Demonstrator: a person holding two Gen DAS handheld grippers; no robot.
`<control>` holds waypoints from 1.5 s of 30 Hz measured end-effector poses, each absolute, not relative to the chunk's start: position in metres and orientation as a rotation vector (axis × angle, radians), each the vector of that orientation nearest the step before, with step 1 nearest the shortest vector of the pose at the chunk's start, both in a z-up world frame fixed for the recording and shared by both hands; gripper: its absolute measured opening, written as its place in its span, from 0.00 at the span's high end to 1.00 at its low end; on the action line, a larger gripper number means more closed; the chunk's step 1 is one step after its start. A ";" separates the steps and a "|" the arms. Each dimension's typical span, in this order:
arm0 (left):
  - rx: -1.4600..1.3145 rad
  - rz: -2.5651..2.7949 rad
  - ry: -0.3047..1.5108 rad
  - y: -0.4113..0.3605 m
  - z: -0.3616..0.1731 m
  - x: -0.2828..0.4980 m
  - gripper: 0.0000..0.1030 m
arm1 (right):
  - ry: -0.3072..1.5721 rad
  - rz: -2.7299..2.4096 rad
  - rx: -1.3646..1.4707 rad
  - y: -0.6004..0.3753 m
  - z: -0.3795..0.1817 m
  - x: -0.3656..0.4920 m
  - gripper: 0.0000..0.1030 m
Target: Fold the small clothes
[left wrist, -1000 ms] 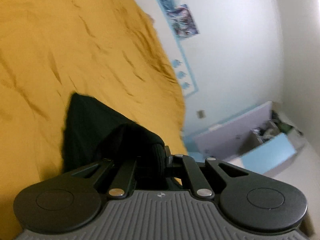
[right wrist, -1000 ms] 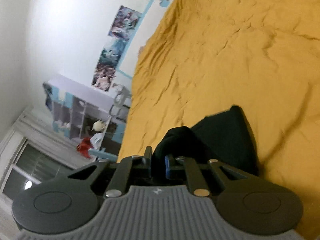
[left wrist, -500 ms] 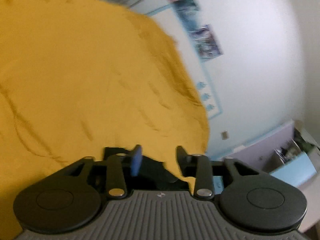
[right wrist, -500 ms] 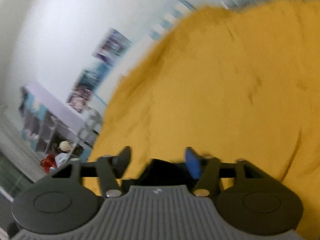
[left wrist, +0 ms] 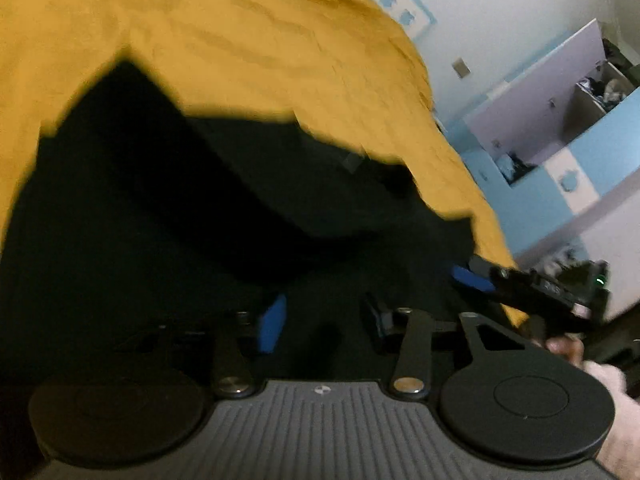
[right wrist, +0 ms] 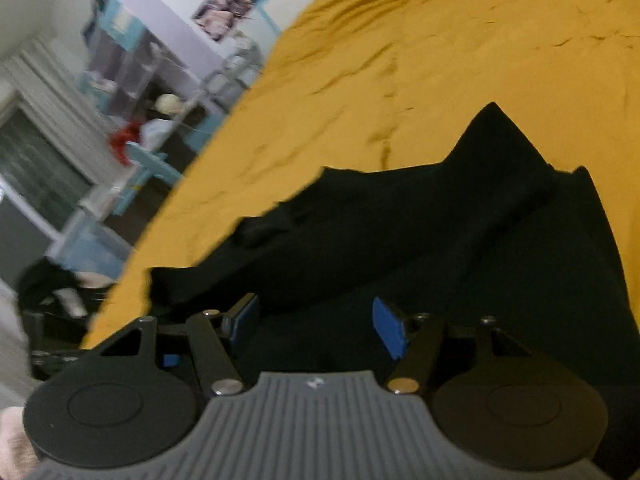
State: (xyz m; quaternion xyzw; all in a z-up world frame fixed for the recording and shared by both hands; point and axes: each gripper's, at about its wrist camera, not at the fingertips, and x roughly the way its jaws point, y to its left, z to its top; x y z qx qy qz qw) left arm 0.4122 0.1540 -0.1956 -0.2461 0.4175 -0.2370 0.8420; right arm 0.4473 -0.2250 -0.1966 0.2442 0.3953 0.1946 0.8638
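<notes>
We see the black garment (left wrist: 168, 208) lying on the yellow bedsheet (left wrist: 240, 40), 1 layer folded over another. Our left gripper (left wrist: 320, 320) sits low over it with jaws spread, pinching nothing. Our right gripper (right wrist: 316, 320) sits likewise over the cloth, jaws spread, just beside the left one.
</notes>
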 end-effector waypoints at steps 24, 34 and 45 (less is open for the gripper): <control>-0.623 -0.289 0.791 0.262 -0.172 0.244 0.36 | 0.723 0.247 0.586 -0.363 -0.188 0.256 0.41; -0.562 -0.276 0.799 0.236 -0.178 0.240 0.82 | 0.799 0.192 0.582 -0.345 -0.207 0.263 0.95; -0.683 -0.158 0.911 0.251 -0.198 0.228 0.87 | 0.846 0.126 0.591 -0.359 -0.218 0.259 1.00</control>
